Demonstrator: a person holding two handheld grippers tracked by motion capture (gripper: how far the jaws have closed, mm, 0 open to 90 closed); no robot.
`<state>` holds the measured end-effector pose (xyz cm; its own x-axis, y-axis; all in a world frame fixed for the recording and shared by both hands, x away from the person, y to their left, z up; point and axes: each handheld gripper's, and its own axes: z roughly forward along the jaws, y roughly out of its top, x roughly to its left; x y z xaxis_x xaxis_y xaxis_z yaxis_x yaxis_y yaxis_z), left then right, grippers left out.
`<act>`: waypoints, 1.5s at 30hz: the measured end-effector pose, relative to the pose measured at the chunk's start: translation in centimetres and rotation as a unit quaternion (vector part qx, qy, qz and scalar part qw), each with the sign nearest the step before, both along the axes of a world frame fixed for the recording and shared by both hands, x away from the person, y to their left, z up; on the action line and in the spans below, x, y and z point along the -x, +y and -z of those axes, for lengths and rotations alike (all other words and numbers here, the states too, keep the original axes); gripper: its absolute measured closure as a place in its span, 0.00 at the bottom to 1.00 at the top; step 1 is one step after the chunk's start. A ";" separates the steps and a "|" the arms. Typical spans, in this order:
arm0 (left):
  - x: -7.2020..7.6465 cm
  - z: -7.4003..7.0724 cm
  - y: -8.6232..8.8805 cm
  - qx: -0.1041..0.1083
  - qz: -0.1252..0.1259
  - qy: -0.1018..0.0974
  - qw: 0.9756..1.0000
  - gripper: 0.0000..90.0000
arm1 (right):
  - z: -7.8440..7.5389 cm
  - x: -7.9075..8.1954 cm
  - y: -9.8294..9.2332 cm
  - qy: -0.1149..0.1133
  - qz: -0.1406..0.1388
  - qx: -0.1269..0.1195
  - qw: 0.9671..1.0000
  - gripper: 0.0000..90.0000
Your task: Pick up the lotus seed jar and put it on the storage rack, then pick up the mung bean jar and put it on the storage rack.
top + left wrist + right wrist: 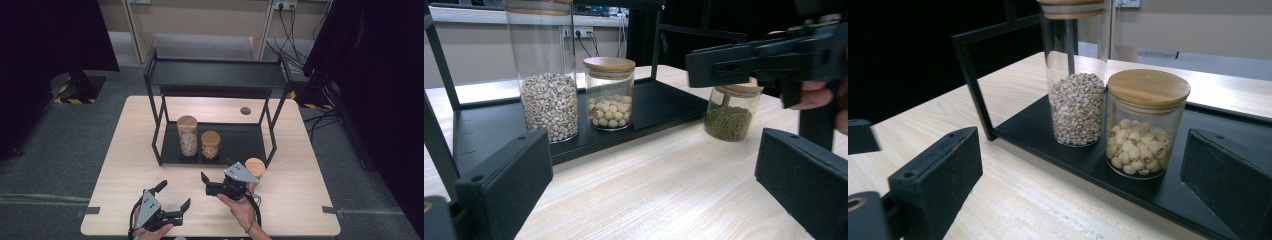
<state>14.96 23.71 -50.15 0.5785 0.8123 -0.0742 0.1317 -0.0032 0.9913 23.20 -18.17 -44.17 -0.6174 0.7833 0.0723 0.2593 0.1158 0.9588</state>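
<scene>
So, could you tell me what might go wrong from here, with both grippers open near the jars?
The right gripper points at the short jar, which stands close beside the tall jar; an open jaw could nudge the tall one over. The green-bean jar sits just behind that hand, so a backward move might knock it.

The left gripper (pixel 649 190) shows its 2 black jaws spread wide at the lower corners, nothing between them, above the pale wooden table (pixel 649 175). At upper left, the black metal shelf tray (pixel 659 102) holds a tall glass jar of small beige grains (pixel 549 105) and, beside it, a short wooden-lidded glass jar of pale round seeds (pixel 609 95). At centre right a small glass jar of green beans (pixel 728 120) stands on the table, below the right gripper (pixel 769 60) at upper right.
</scene>
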 end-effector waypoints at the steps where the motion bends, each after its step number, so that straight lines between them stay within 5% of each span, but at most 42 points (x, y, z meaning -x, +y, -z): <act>1: 0.0 0.0 0.0 0.001 0.000 0.000 1.000 0.02 | 0.0 0.2 -0.1 0.000 -0.002 -0.001 1.000 0.04; 22: 0.0 0.0 0.0 -0.001 -0.004 0.001 1.000 0.02 | 1.0 3.5 -2.5 0.008 -0.041 -0.012 0.999 0.04; 45: 0.0 0.0 0.1 -0.002 -0.007 0.000 1.000 0.02 | 1.9 5.4 -4.6 0.018 -0.044 -0.020 0.999 0.04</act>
<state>14.94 23.78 -50.19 0.5676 0.8203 -0.0710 0.1321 -0.0056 0.9912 17.81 -22.81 -46.04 -0.6804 0.7220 0.1253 0.2837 0.1018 0.9535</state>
